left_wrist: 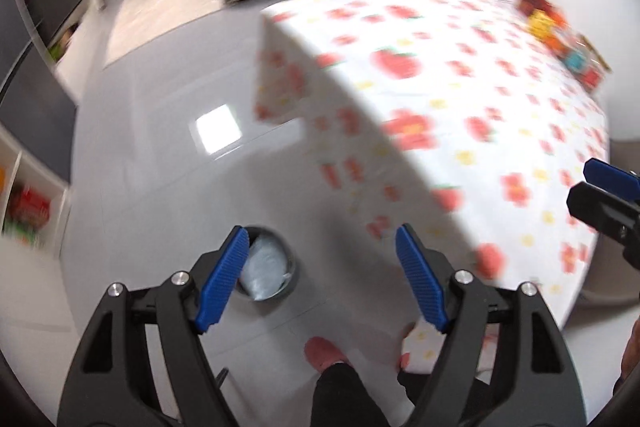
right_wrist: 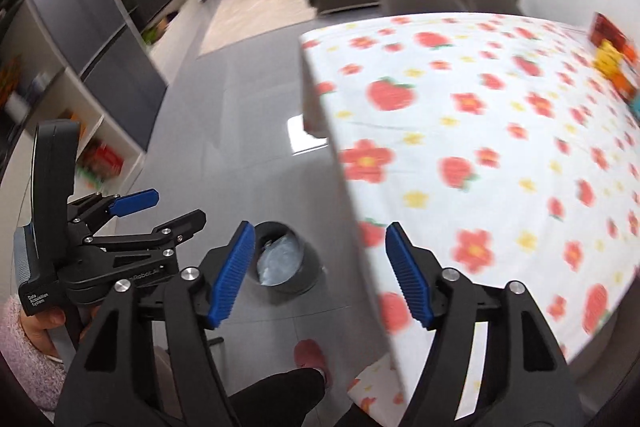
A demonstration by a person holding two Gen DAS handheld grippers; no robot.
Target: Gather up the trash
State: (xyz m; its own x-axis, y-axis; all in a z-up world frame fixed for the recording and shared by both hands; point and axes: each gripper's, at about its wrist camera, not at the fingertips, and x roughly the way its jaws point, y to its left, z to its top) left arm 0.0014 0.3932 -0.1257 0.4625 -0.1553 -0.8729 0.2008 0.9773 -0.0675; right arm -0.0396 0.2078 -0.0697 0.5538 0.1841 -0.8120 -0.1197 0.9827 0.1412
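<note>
A round grey trash bin (left_wrist: 291, 269) stands on the floor beside the table; pale crumpled plastic (left_wrist: 265, 271) lies inside it. My left gripper (left_wrist: 320, 277) hangs high above the floor, open, with nothing between its blue pads. The right wrist view shows the same bin (right_wrist: 310, 269) with its plastic (right_wrist: 280, 259), and my right gripper (right_wrist: 320, 267) open and empty above it. The left gripper (right_wrist: 168, 209) shows there at the left, held by a hand in a pink sleeve. The right gripper (left_wrist: 578, 183) pokes in at the right edge of the left wrist view.
A table under a white cloth with red flowers (right_wrist: 480, 147) fills the right side, its edge just right of the bin. A colourful packet (left_wrist: 556, 31) lies at its far side. A foot in a pink slipper (left_wrist: 324, 351) stands on the glossy grey floor. Shelves line the left wall.
</note>
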